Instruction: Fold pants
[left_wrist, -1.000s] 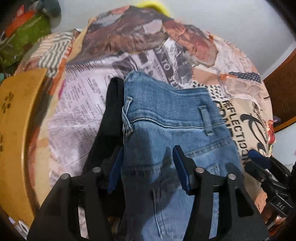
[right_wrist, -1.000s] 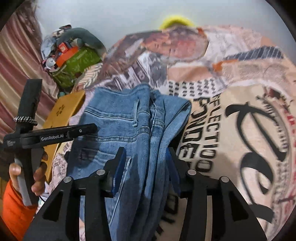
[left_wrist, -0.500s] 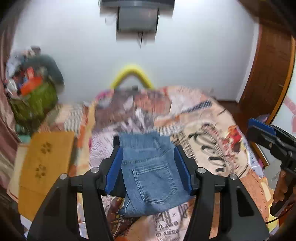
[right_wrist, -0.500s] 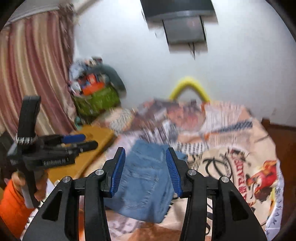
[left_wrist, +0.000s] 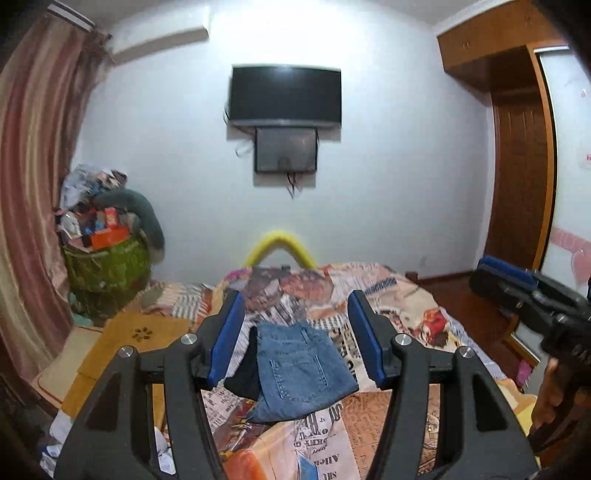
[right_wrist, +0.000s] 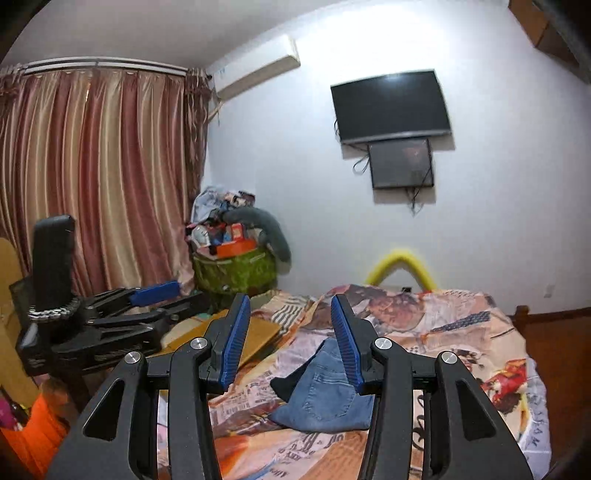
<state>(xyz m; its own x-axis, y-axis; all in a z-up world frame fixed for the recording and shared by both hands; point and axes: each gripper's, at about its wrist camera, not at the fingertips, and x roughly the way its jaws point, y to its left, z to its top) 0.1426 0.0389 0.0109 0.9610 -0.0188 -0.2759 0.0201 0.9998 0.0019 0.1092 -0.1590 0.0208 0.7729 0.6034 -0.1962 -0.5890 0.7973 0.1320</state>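
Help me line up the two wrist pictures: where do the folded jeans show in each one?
Left wrist view: the folded jeans lie on the bed, low centre, framed between the open left gripper fingers.
Right wrist view: the jeans sit low centre, partly behind the right gripper finger.
Shared landmark: the wall television.

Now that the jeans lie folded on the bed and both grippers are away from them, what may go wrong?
The folded jeans lie partly on a black garment, so the bundle might lean or slip open. The bedspread under them is rumpled, which may loosen the fold. The lower edge looks uneven, so it may need straightening.
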